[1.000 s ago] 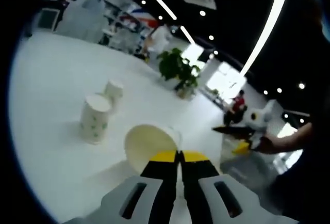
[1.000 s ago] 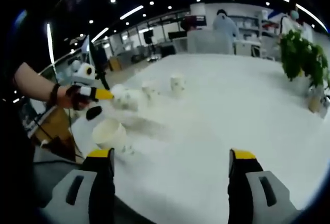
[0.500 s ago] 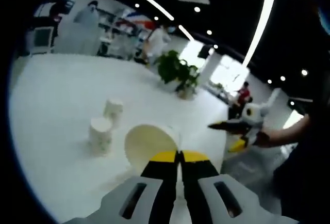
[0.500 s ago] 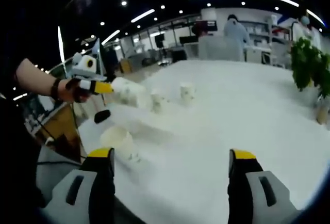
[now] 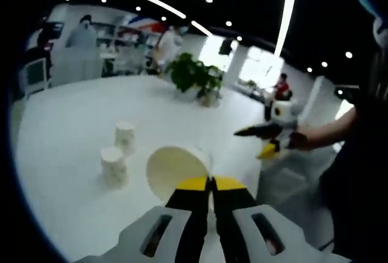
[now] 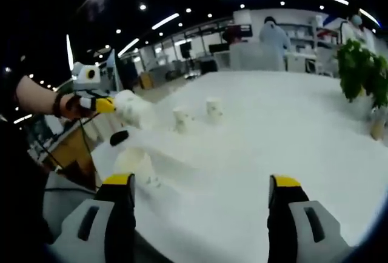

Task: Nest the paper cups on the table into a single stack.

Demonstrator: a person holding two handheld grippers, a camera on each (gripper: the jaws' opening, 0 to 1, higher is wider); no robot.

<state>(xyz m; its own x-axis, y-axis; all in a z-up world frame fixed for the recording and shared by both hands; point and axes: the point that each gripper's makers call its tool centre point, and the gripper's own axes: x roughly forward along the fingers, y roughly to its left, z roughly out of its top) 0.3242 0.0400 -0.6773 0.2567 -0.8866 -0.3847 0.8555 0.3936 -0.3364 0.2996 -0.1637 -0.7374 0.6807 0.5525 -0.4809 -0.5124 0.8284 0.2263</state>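
My left gripper (image 5: pixel 210 182) is shut on the rim of a white paper cup (image 5: pixel 176 169), held on its side with its mouth toward the camera. In the right gripper view, that gripper (image 6: pixel 102 105) and its held cup (image 6: pixel 130 109) hang above the table's left edge. Two green-dotted paper cups (image 5: pixel 113 166) (image 5: pixel 125 136) stand upside down on the white table (image 5: pixel 66 123); they are also seen further off (image 6: pixel 182 119) (image 6: pixel 213 108). Another cup (image 6: pixel 133 162) sits near the table edge, below the held one. My right gripper (image 6: pixel 202 184) is open and holds nothing; it also hangs off the table's side (image 5: pixel 256 141).
A potted plant (image 5: pixel 195 76) stands at the table's far side (image 6: pixel 361 69). A wooden piece of furniture (image 6: pixel 70 154) is beside the table edge. People stand in the background beyond the table.
The left gripper has drawn back and upward with its cup, so the two standing cups look smaller and further off. The right gripper stays open and has barely moved.
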